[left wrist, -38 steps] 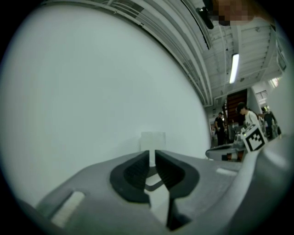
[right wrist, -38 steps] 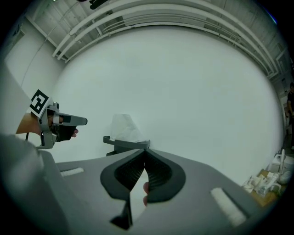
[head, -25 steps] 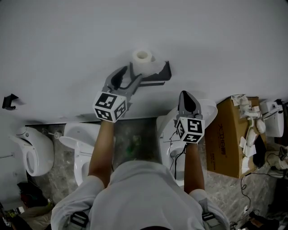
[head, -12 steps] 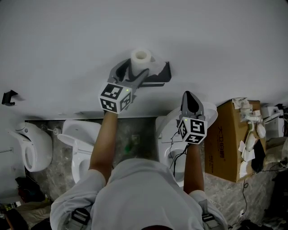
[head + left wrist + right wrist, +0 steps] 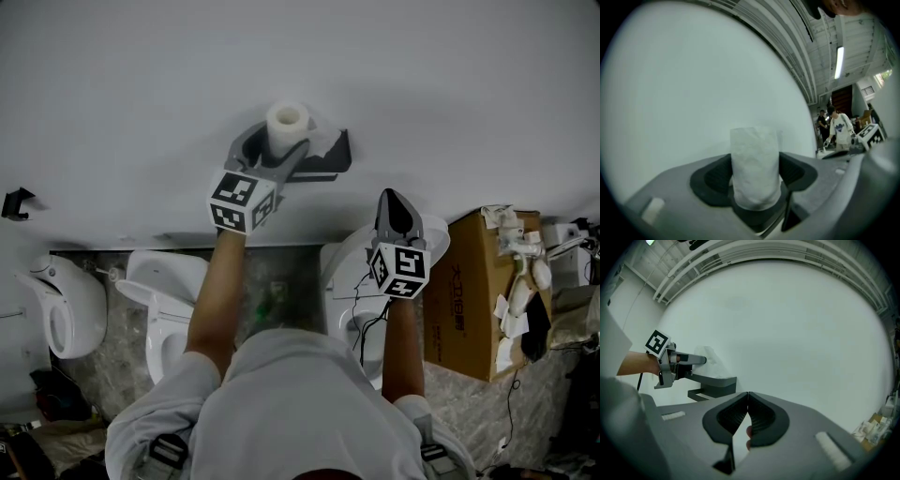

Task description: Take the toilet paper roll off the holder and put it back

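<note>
The white toilet paper roll (image 5: 287, 127) stands on end against the white wall, just above the dark wall holder (image 5: 325, 161). My left gripper (image 5: 276, 142) reaches up around the roll, one jaw on each side. In the left gripper view the roll (image 5: 754, 161) fills the gap of the left gripper (image 5: 755, 177); the jaws are closing and the pads press its sides. My right gripper (image 5: 388, 197) hangs lower and to the right, shut and empty. In the right gripper view its jaws meet at the right gripper's tip (image 5: 747, 395), with the holder (image 5: 715, 383) off to the left.
Below on the floor stand a white toilet (image 5: 159, 291), a urinal (image 5: 58, 309) and another toilet (image 5: 347, 272). A cardboard box (image 5: 473, 281) with clutter sits at the right. A small black bracket (image 5: 13, 202) is on the wall at far left. People (image 5: 836, 131) stand far off.
The left gripper has reached further up along the roll and its marker cube has risen. The roll stays between its jaws above the holder. The right gripper has barely moved.
</note>
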`<state>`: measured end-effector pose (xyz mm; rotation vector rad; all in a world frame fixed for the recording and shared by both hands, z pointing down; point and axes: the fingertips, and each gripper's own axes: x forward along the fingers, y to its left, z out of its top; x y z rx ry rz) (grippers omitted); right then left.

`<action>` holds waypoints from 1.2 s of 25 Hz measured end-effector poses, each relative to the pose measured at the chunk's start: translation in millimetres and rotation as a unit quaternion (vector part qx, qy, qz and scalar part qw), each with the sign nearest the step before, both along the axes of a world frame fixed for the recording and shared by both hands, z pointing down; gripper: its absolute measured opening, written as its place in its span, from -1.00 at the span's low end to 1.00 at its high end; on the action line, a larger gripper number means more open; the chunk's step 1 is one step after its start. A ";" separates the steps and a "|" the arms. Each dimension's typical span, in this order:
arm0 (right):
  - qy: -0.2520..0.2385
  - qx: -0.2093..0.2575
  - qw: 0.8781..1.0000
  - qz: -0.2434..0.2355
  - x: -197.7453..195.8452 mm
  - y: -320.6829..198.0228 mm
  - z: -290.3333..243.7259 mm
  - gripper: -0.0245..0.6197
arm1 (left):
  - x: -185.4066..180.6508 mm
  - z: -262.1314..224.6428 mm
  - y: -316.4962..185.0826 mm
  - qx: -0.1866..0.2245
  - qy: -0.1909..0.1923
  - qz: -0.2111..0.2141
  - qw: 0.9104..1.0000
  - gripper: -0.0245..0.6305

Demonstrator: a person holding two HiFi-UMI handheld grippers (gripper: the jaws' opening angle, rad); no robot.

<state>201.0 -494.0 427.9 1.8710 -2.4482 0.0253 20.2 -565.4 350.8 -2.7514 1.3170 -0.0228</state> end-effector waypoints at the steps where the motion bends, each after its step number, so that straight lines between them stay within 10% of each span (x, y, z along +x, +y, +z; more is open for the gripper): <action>1: 0.000 -0.001 1.000 -0.001 0.2 0.5 1.0 -0.91 | 0.5 -0.1 0.7 0.001 -0.001 0.000 1.000 -0.01; 30: -0.004 0.001 1.000 -0.014 -9.0 38.6 0.4 -0.91 | -0.9 -126.5 50.5 0.107 0.022 0.013 0.994 -0.02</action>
